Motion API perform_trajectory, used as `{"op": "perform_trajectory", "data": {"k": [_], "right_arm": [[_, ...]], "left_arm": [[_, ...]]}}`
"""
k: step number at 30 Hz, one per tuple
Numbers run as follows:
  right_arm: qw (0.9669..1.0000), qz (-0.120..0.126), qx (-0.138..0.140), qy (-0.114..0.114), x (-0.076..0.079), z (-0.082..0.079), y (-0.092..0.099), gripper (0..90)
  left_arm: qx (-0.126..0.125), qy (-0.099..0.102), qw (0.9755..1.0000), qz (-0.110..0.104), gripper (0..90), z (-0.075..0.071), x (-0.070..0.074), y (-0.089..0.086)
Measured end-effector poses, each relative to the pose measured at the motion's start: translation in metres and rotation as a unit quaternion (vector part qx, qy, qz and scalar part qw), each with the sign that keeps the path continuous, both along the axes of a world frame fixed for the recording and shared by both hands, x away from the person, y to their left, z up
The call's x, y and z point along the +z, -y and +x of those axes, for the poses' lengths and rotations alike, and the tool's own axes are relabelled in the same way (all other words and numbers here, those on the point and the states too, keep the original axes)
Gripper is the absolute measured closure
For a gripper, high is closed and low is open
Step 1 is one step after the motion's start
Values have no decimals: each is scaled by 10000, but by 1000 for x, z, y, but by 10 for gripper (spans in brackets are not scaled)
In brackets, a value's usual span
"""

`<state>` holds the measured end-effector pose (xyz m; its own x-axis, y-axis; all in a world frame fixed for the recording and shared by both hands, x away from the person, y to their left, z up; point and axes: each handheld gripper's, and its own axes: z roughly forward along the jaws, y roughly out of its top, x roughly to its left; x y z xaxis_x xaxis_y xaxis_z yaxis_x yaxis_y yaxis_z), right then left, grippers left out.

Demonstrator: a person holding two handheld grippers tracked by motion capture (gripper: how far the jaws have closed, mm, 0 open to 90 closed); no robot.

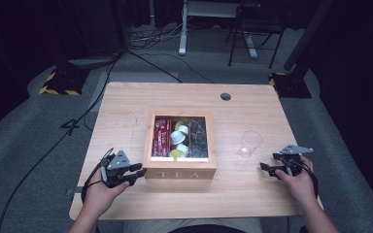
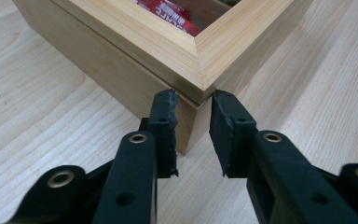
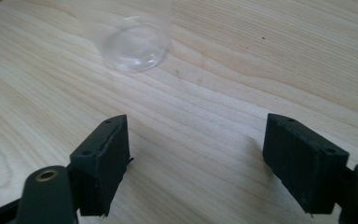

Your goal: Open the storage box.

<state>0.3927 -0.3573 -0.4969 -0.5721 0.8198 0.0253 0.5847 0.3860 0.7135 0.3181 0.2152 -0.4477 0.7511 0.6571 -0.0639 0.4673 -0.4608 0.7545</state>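
Left gripper (image 1: 137, 171): held in the left hand (image 1: 99, 191) at the near left of the desk (image 1: 126, 104), jaws a little apart and holding nothing, tips at the near left corner of the tea box (image 1: 180, 171).
Left gripper view: that box corner sits right at the gap between the jaws, and the seam under the lid frame is plain; whether the tips touch the wood, I cannot tell.
Tea box: wooden, marked TEA on its near side, in the middle of the desk.
Left compartment: red packets (image 1: 161, 137).
Middle compartment: white and green capsules (image 1: 179, 137).
Right compartment: dark packets (image 1: 198, 136).
Cup (image 1: 250, 143): clear plastic, upright, empty, right of the box.
Right gripper (image 1: 268, 168): held in the right hand (image 1: 298, 182) at the near right, jaws spread wide, released.
Right gripper view: cup base stands beyond the jaws, well apart from them; bare wood lies between.
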Motion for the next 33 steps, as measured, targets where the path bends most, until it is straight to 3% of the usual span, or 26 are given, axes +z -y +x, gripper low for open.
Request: {"op": "perform_trajectory", "data": {"k": [5,11,14,17,20,29,33], "right_arm": [[10000,52,59,25,9,-4,-1,259],[9990,236,283,238,30,-12,-11,284],[9967,645,433,253,40,-15,-18,287],[9948,751,599,338,49,-17,-25,286],[9928,846,729,426,60,-20,-33,286],[9862,935,1194,663,86,-19,-57,283],[9825,847,1513,681,95,-17,-75,264]], "left_arm": [[-15,77,9999,87,722,-1,2,1],[-25,53,10000,-39,723,0,6,1],[-36,54,9997,-228,724,1,8,-2],[-28,50,9992,-389,724,1,10,-4],[-22,102,9991,-411,726,2,13,-4],[-4,204,9980,-602,747,5,19,-4],[14,249,9976,-648,748,6,21,-3]]}}
